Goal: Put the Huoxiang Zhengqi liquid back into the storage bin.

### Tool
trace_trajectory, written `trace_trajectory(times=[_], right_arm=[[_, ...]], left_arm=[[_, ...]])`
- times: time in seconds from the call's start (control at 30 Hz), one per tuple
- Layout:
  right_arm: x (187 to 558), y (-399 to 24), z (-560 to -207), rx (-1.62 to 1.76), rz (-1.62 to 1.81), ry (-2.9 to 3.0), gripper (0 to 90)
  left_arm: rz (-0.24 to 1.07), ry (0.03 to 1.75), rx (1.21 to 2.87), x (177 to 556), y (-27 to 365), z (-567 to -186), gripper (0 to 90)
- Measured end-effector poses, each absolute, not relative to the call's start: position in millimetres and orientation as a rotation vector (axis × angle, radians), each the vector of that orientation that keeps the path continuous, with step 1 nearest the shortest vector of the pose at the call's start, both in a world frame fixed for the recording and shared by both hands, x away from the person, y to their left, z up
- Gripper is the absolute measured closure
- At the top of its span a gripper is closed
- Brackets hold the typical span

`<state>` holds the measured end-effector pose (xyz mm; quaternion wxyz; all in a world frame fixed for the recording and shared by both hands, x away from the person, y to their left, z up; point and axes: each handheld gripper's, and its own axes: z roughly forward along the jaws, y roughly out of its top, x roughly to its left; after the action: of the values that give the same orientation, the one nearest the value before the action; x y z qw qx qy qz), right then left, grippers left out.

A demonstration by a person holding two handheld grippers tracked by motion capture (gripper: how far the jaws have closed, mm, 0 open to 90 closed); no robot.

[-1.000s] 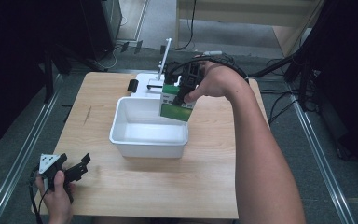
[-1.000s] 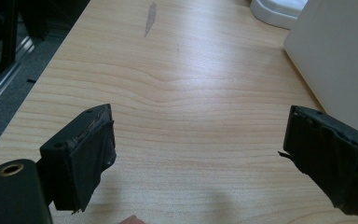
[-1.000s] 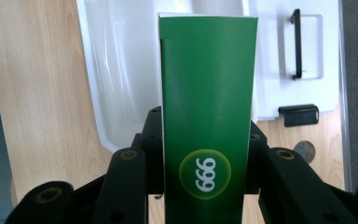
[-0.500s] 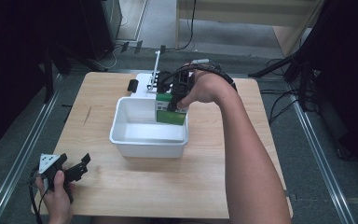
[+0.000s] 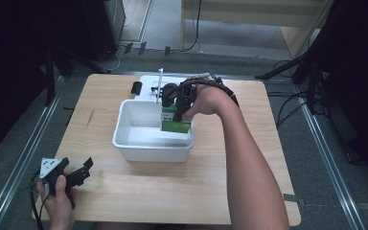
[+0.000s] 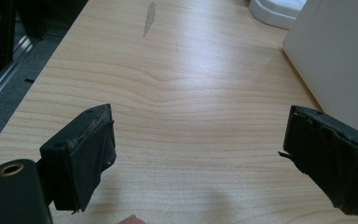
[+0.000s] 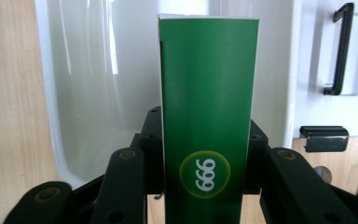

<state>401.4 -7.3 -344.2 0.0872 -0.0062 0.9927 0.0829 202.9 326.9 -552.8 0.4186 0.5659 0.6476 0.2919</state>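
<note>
Jaws of right gripper (image 7: 205, 186) clenched on one green box (image 7: 208, 116) over one white tub (image 5: 124, 139); left gripper (image 6: 200, 163) agape.

green boxes (image 5: 175, 120): one — clamped in the right gripper (image 5: 179, 103)
white tubs (image 5: 139, 146): one
white lids (image 5: 148, 82): one, behind the tub
grippers: two — the left gripper (image 5: 79, 173) at lower left
benches (image 5: 172, 191): one

I see my right gripper (image 7: 208, 184) clamping a green box (image 7: 208, 107) marked 666, upright over the white tub's (image 7: 93, 93) inside.
</note>
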Motion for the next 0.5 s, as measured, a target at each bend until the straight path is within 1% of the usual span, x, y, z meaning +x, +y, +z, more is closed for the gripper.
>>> trace_trajectory(times=[0.5], right_arm=[[407.3, 0.2, -382.9, -0.042, 0.196, 2.965, 63.3]], left_arm=[[0.728, 1.626, 1.421, 203.2, 326.6, -552.7, 9.6]])
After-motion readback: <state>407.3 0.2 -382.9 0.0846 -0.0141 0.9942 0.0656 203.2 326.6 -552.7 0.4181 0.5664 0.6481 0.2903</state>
